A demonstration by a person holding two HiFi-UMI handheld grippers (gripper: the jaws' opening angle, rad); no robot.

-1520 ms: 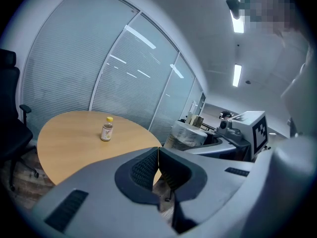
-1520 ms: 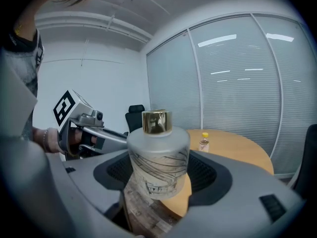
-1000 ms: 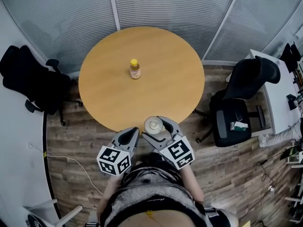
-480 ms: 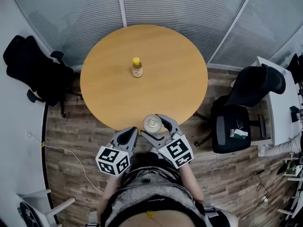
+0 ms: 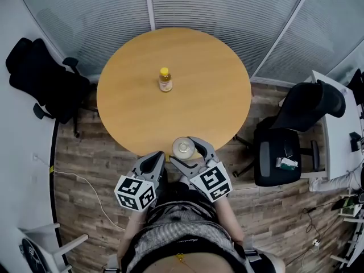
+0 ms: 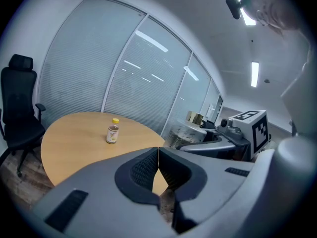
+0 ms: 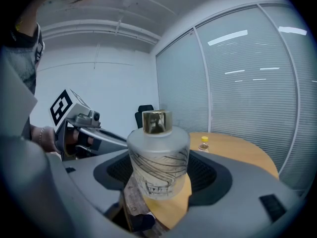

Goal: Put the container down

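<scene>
Container (image 7: pixel 158 155) upright, gripped by right gripper (image 5: pixel 185 152) at the table's (image 5: pixel 131 101) near edge; left gripper (image 6: pixel 158 166) pressed together, empty; yellow-capped bottle (image 5: pixel 165 79) mid-table.

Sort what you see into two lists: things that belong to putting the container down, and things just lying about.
Belongs to the job:
frosted container with gold cap
right gripper, clamped on it
round wooden table, the likely landing place

Just lying about:
small yellow-capped bottle, mid-table
left chair
right chair
left gripper, shut and empty
</scene>
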